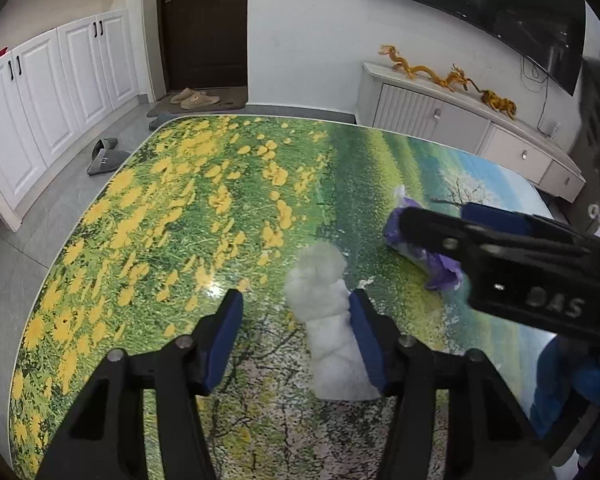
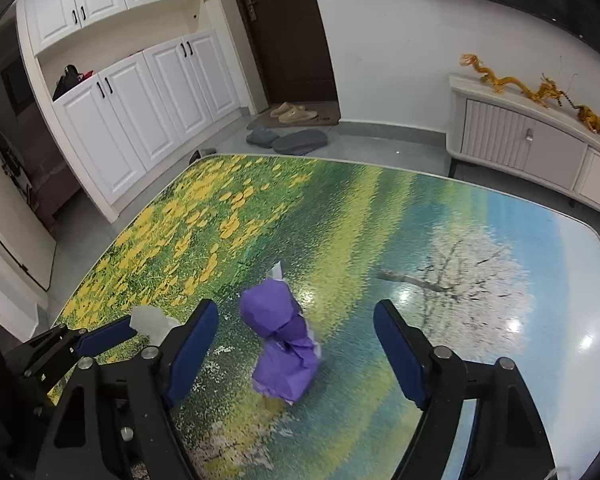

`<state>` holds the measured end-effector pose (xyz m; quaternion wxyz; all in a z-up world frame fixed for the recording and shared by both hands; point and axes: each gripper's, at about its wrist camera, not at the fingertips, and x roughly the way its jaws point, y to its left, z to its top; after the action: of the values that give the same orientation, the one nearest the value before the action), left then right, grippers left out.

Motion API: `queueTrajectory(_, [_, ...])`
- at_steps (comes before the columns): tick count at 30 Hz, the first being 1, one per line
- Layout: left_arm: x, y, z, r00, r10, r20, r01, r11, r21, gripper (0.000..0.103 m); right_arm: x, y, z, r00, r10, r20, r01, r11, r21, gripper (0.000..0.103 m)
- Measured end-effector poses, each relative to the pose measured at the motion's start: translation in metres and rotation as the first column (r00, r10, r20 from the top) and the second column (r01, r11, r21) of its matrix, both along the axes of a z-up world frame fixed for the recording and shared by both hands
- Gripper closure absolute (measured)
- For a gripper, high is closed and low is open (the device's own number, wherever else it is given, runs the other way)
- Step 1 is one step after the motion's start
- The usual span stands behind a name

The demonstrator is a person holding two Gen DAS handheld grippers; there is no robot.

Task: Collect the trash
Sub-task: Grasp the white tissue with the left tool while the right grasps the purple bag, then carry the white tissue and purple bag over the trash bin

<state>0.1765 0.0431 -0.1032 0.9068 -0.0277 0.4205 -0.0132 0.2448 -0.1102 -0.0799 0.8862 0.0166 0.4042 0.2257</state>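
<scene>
A crumpled white tissue lies on the flower-print table. My left gripper straddles it. The tissue rests against the right pad, while the left pad stands well clear, so the jaws are open. A crumpled purple paper wad lies on the table between the blue pads of my right gripper, which is open and touches it on neither side. In the left wrist view the right gripper comes in from the right over the purple wad. The tissue also shows at the left of the right wrist view.
White cabinets line the left wall, with a dark door and slippers on the floor beyond the table. A low console with gold dragon figures stands at the right under a wall TV. Something blue sits at the table's near right edge.
</scene>
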Motion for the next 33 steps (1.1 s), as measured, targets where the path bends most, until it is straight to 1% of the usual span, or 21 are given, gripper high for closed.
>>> queueTrajectory(1, [0.0, -0.002, -0.001, 1.0, -0.005, -0.004, 0.005, 1.0, 0.001, 0.061, 0.003, 0.0, -0.002, 1.0, 0.003, -0.011, -0.003, 1.0, 0.0, 0.036])
queueTrajectory(2, [0.0, -0.003, -0.002, 1.0, -0.009, -0.006, 0.009, 1.0, 0.002, 0.066, 0.007, 0.001, -0.005, 1.0, 0.008, -0.025, -0.008, 1.0, -0.001, 0.038])
queueTrajectory(3, [0.0, -0.004, -0.002, 1.0, -0.012, -0.008, 0.012, 1.0, 0.001, 0.071, 0.008, 0.001, -0.007, 0.999, 0.011, -0.035, -0.011, 1.0, 0.0, 0.044])
queueTrajectory(4, [0.0, -0.005, -0.003, 1.0, -0.015, -0.01, 0.015, 1.0, -0.002, 0.073, 0.009, 0.003, -0.009, 0.999, 0.014, -0.043, -0.015, 1.0, -0.001, 0.052])
queueTrajectory(6, [-0.001, -0.007, -0.003, 1.0, -0.016, -0.006, 0.016, 1.0, 0.001, 0.078, 0.01, 0.003, -0.014, 0.998, 0.02, -0.06, -0.02, 1.0, 0.0, 0.063])
queueTrajectory(9, [-0.004, -0.008, 0.0, 1.0, -0.014, 0.004, 0.014, 1.0, -0.003, 0.083, 0.005, -0.001, -0.013, 0.998, 0.021, -0.053, -0.02, 1.0, 0.011, 0.068])
queueTrajectory(12, [-0.011, -0.01, 0.004, 1.0, -0.012, 0.02, 0.012, 1.0, -0.002, 0.085, -0.005, -0.011, -0.007, 0.999, 0.007, -0.039, -0.006, 0.999, 0.039, 0.068])
queueTrajectory(16, [-0.023, -0.012, 0.017, 0.999, -0.007, 0.053, 0.008, 1.0, -0.024, 0.087, -0.025, -0.029, 0.008, 0.999, -0.033, -0.018, 0.034, 0.996, 0.086, 0.068])
queueTrajectory(21, [-0.046, -0.011, 0.043, 0.995, 0.01, 0.101, -0.005, 0.999, -0.046, 0.088, -0.058, -0.051, 0.033, 0.996, -0.083, 0.016, 0.08, 0.988, 0.131, 0.068])
queueTrajectory(25, [-0.068, -0.008, 0.065, 0.991, 0.016, 0.135, -0.005, 0.997, -0.081, 0.088, -0.089, -0.069, 0.055, 0.991, -0.126, 0.049, 0.116, 0.979, 0.167, 0.068])
queueTrajectory(29, [-0.092, -0.012, 0.086, 0.986, 0.003, 0.167, 0.016, 0.993, -0.114, 0.088, -0.121, -0.085, 0.074, 0.984, -0.16, 0.084, 0.141, 0.97, 0.198, 0.068])
queueTrajectory(33, [-0.115, -0.024, 0.106, 0.978, -0.02, 0.207, 0.044, 0.993, -0.113, 0.088, -0.148, -0.103, 0.087, 0.975, -0.198, 0.103, 0.17, 0.958, 0.233, 0.068])
